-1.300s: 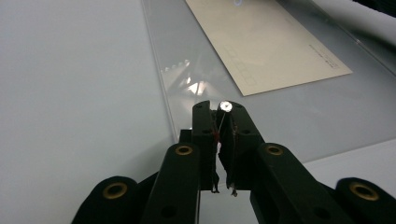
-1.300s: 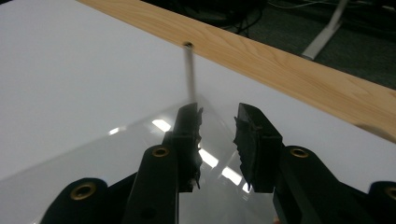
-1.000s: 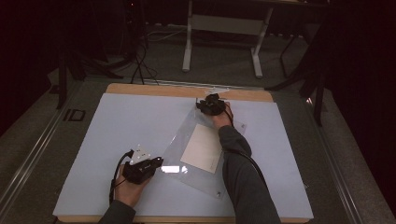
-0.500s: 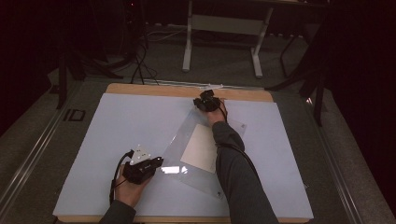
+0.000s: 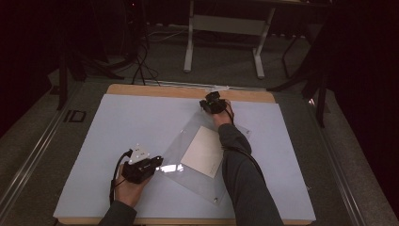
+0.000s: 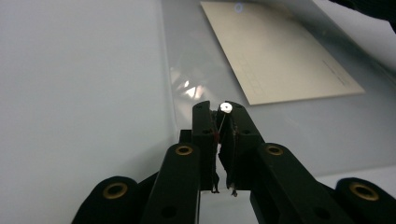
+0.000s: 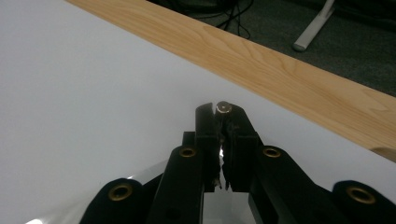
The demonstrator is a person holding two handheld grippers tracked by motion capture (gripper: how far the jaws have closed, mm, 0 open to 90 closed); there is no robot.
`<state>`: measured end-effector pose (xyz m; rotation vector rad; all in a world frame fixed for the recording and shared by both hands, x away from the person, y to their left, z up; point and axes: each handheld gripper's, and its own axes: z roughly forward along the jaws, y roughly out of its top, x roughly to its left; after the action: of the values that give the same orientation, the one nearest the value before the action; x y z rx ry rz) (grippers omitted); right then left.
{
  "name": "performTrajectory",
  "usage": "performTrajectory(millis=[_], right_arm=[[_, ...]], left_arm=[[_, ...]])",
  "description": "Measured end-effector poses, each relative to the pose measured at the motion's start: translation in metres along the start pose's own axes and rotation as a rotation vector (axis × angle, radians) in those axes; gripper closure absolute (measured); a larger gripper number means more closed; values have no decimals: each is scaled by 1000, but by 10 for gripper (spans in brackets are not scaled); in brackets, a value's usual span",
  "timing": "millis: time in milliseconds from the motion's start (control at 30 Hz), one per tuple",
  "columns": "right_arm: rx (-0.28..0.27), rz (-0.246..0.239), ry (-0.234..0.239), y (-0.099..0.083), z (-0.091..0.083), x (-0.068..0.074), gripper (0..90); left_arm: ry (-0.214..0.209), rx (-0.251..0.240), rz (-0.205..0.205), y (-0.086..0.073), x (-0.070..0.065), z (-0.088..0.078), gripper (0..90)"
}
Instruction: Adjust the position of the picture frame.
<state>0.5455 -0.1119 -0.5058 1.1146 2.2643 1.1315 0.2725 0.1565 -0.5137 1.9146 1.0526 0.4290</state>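
Both grippers [image 5: 158,163] [image 5: 208,97] clamp the clear sleeve [image 5: 188,179] holding a cream card [image 5: 203,151]

Your right forearm [image 5: 237,174] lies across the clear sleeve [image 5: 188,165] and hides its right side, along with the right edge of the pale card [image 5: 202,151] inside it. In the left gripper view the card [image 6: 280,56] runs out past the top edge, and its printed marks are too faint for you to read. In the right gripper view the sleeve [image 7: 140,186] is cut off at the bottom, and whether the closed jaws pinch its corner you cannot tell.
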Motion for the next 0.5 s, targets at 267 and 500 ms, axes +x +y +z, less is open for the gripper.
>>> performTrajectory(millis=[267,500], right_arm=[[16,-29,-11,-8,-21,-10,860],[21,-25,-27,-17,-37,-19,860]], left_arm=[[5,-7,-49,5,12,1,830],[6,-5,-90,10,20,8,824]])
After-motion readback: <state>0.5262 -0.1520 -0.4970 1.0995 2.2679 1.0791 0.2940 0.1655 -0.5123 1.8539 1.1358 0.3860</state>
